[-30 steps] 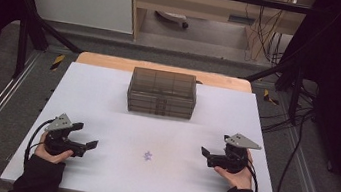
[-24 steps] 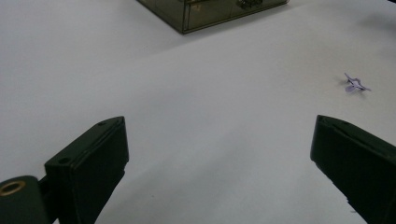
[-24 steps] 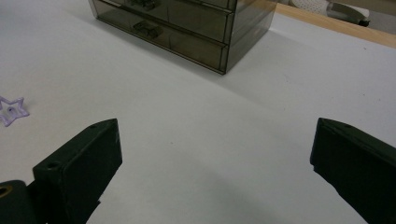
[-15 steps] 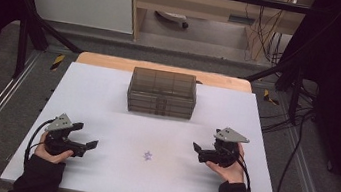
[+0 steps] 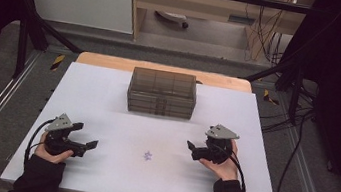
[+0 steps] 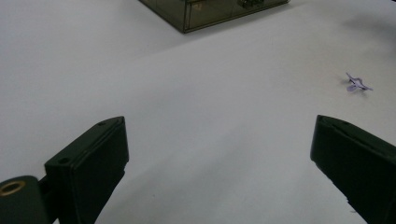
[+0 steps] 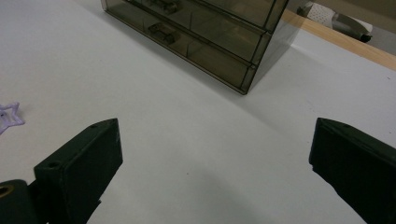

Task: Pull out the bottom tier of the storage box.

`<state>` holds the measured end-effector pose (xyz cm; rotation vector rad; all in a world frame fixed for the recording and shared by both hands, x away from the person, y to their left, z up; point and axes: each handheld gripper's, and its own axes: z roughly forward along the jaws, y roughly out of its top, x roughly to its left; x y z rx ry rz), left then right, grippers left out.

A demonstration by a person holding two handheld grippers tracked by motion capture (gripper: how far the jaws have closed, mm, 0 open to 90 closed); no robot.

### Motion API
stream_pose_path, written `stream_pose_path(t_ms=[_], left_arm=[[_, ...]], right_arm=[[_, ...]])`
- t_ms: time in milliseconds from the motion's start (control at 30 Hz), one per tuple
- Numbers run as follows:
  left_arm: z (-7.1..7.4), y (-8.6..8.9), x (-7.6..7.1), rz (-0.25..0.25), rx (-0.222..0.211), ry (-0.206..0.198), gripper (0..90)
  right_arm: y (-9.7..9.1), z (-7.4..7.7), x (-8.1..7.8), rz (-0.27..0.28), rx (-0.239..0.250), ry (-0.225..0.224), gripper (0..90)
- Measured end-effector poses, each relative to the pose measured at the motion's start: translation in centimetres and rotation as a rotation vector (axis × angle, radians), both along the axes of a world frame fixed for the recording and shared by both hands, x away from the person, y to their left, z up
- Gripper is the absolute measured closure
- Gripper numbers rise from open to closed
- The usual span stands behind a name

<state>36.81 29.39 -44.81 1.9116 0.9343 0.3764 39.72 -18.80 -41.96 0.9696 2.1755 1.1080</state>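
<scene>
I hold my left gripper [image 5: 85, 143] low over the white table [image 5: 107, 97], near the front left corner. Its two black jaws are spread wide apart and there is nothing between them. My right gripper [image 5: 193, 147] is on the other side of the table, and its jaws are spread wide too, with nothing in them.

A little purple star [image 5: 148, 156] lies flat on the table between my two grippers. It is nearer the front edge than the back. Neither gripper touches it. In the left gripper view the star [image 6: 357, 84] sits off to the right, beyond the right jaw. In the right gripper view I can see just a part of it [image 7: 9, 117] at the left edge, past the left jaw.

A dark see-through box with drawers [image 5: 162, 93] stands at the back of the table, in the middle. It is well apart from both grippers and from the star. Its drawers look closed
</scene>
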Motion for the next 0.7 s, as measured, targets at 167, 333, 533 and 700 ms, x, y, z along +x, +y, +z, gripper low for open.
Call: stream_pose_path(t_ms=[167,333,533,700], left_arm=[[0.0,0.0,0.0,-0.001,0.000,0.000,3.6],[0.0,0.0,0.0,0.001,0.000,0.001,3.6],[0.0,0.0,0.0,0.001,0.001,0.001,3.6],[0.0,0.0,0.0,0.002,0.001,0.001,3.6]], right_arm=[[0.5,-0.2,0.3,0.008,-0.021,0.000,3.1],[1.0,-0.3,0.4,0.009,-0.043,-0.004,3.5],[1.7,-0.3,0.7,0.019,-0.074,-0.020,4.0],[2.6,-0.4,1.0,0.032,-0.117,-0.038,4.5]])
